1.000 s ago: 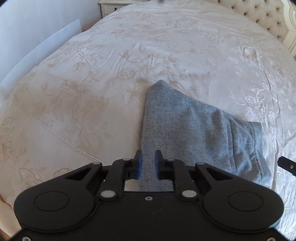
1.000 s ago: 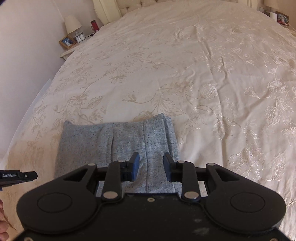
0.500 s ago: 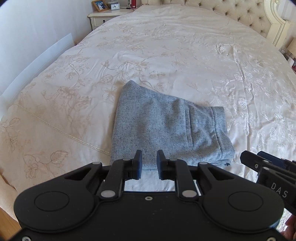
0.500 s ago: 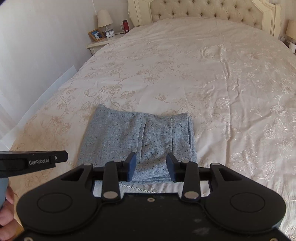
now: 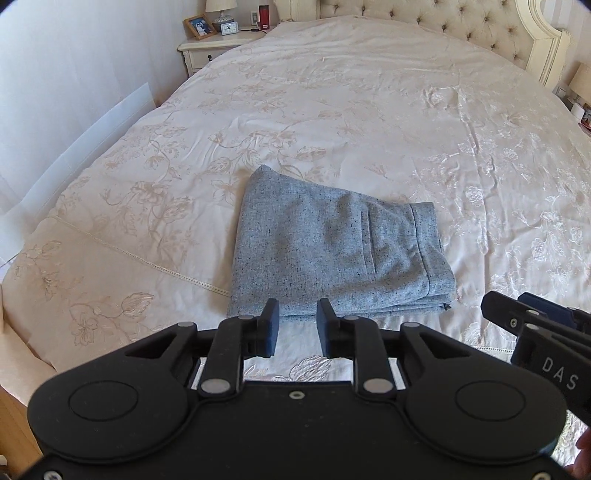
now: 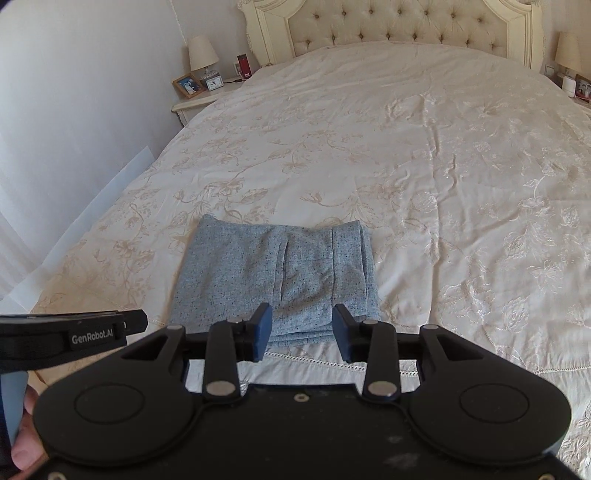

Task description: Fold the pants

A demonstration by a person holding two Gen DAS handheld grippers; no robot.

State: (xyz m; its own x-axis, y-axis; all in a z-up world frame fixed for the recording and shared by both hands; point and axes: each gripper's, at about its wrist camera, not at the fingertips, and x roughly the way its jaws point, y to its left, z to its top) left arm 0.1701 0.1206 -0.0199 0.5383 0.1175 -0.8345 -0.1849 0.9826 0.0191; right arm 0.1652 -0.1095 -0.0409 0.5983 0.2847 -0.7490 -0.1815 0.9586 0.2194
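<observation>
So I've got both grippers hanging over the near edge of the bed (image 5: 369, 110) right now. The pants (image 5: 332, 254) are folded into a compact grey bundle lying flat on the bedspread just ahead of my fingertips, not touching them. My left gripper (image 5: 295, 328) has its fingers spread apart with nothing between them, and the right gripper (image 6: 302, 330) is the same, released and empty, the bundle's near edge just past it.

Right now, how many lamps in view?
2. One lamp stands on the nightstand left of the headboard; the other lamp is right of the headboard, by the frame's right edge. None visibly hidden.
</observation>
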